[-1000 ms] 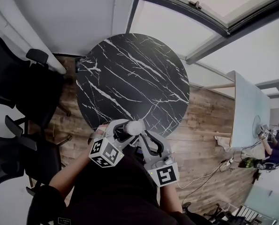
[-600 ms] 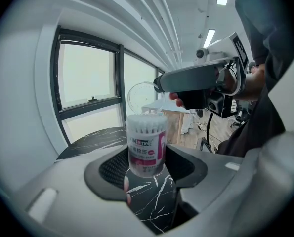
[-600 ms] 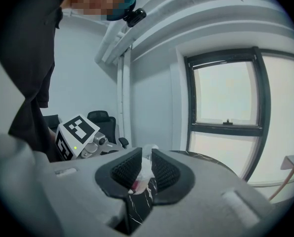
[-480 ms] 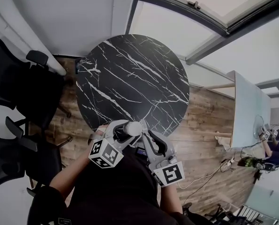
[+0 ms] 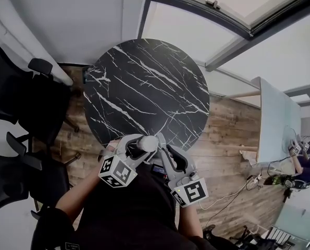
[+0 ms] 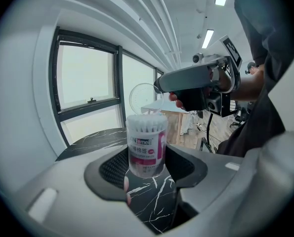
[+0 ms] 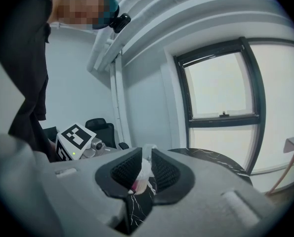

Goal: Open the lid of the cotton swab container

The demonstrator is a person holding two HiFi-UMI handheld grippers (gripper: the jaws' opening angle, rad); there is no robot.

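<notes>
Both jaws clenched, left gripper (image 6: 147,164) on the cotton swab container (image 6: 147,141), right gripper (image 7: 146,174) on its clear lid (image 6: 143,98)

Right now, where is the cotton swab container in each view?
Head view: container low centre, at the black marble table edge.
Left gripper view: centre, clamped between the jaws.
Right gripper view: low centre, behind the lid in the jaws.
Shared landmark: that table.

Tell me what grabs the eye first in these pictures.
The left gripper clamps the cotton swab container upright, swab tips showing at its top. The right gripper appears to pinch its clear round lid, raised behind it. In the head view, a round black marble table fills the middle.
</notes>
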